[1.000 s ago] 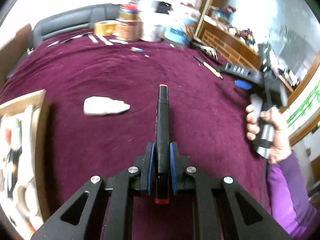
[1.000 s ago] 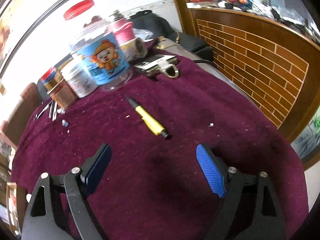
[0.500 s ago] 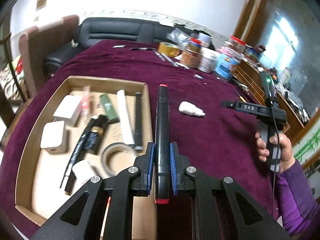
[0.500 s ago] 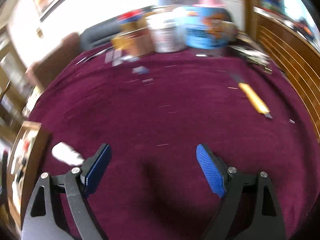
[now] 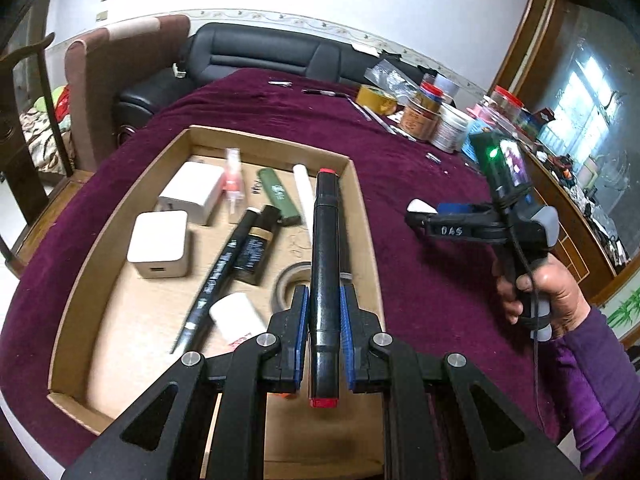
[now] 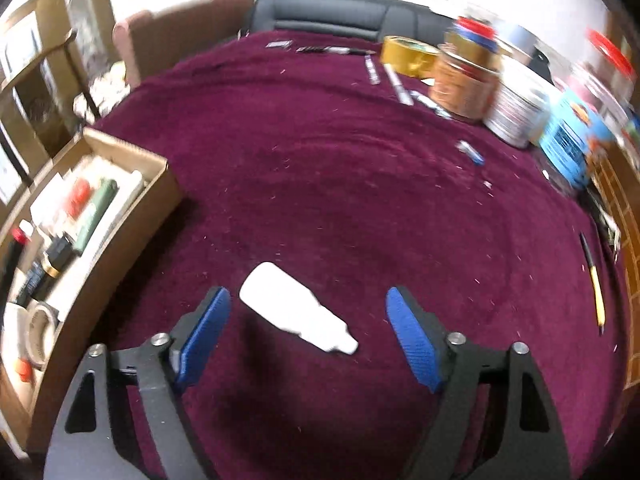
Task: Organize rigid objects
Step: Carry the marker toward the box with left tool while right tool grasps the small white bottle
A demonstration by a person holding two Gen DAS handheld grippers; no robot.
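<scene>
1. Now the black marker sits clamped between the left gripper's pads, above the cardboard tray.
2. Right of that tray, the white bottle lies on the purple cloth.
3. Around it, the right gripper's jaws are closing, not touching yet.

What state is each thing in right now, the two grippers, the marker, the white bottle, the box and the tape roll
Left gripper: shut on the black marker.
Black marker: capped, held over the cardboard box.
Right gripper: jaws closing, pads not yet touching the bottle.
White bottle: capped, lying on its side on the maroon cloth.
Cardboard box: open-topped, partly filled.
Tape roll: lying flat in the box.
</scene>
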